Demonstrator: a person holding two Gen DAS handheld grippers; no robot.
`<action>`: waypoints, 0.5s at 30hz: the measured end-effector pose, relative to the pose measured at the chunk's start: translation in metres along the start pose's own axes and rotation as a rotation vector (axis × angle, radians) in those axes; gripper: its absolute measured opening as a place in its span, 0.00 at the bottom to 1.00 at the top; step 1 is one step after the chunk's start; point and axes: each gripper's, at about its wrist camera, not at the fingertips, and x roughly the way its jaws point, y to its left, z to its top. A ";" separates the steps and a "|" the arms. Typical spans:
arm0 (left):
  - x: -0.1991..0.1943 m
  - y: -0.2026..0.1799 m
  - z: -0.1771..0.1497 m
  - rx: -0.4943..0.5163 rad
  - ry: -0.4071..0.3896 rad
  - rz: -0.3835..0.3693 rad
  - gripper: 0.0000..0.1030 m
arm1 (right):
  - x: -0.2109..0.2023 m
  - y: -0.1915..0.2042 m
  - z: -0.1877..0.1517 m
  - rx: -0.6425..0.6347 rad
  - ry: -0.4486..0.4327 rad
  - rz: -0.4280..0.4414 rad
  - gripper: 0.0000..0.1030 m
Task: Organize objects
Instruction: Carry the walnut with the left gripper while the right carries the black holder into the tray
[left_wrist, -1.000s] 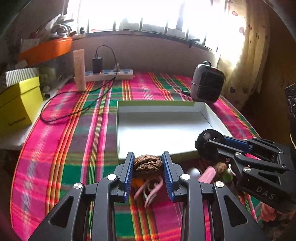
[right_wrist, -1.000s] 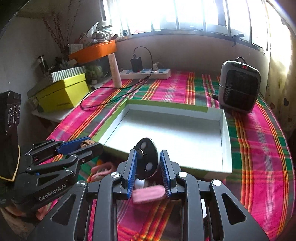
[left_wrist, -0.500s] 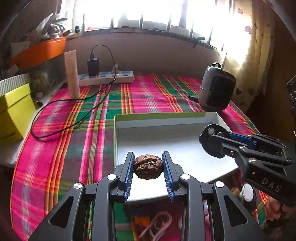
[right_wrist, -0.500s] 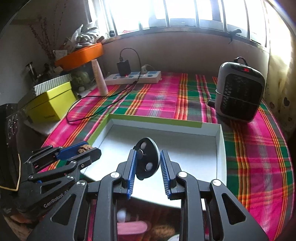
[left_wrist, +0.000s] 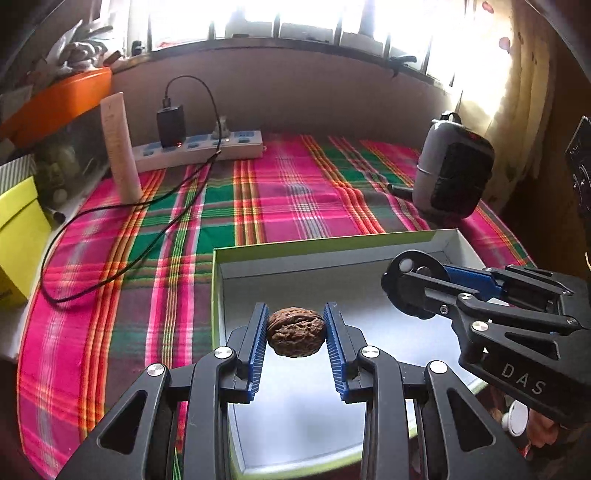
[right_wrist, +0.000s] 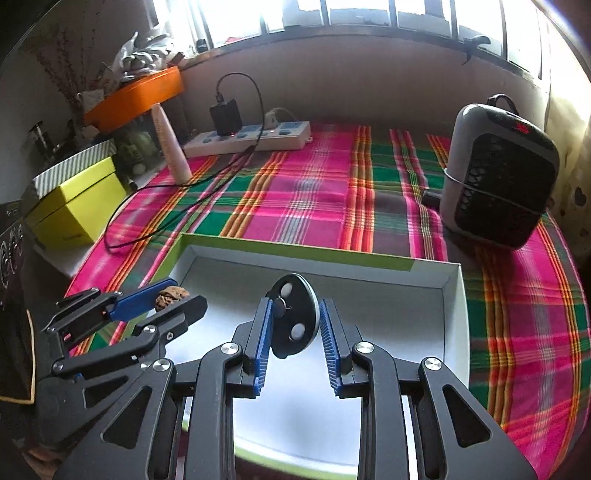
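Carrying two things at once, I am holding both tools over the white tray (left_wrist: 218, 295), whose bare floor is filling the lower middle of each view. My left tool (left_wrist: 295, 334) is clenching a walnut (left_wrist: 295, 336) crosswise, its long axis running from one blue pad to the other, so it is sitting right at the tips, dead centre low in the left frame. My right tool (right_wrist: 295, 325) is gripping a black disc with white dots (right_wrist: 293, 321) on edge, flat faces turned toward the pads, at centre of the right frame.

What the coming move is turning on, as I am judging it: each piece is hanging above the tray floor, not touching it, inside the green-edged rim. The walnut is sitting toward the tray's left wall in the left view; the disc is further right and nearer the back wall. So neither tool is needing to reach sideways; straight down and letting go looks like the way in. The walnut, being round, may roll once freed.

The heater (right_wrist: 498, 177) is standing well apart at upper right on the plaid counter (right_wrist: 314, 192).
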 end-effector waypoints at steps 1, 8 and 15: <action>0.002 0.000 0.001 0.002 0.003 0.004 0.28 | 0.002 -0.001 0.001 0.004 0.004 -0.003 0.26; 0.018 0.003 0.008 -0.001 0.027 0.014 0.28 | 0.015 -0.005 0.005 0.009 0.030 -0.021 0.26; 0.029 0.003 0.009 0.004 0.043 0.023 0.28 | 0.021 -0.007 0.005 0.019 0.044 -0.030 0.26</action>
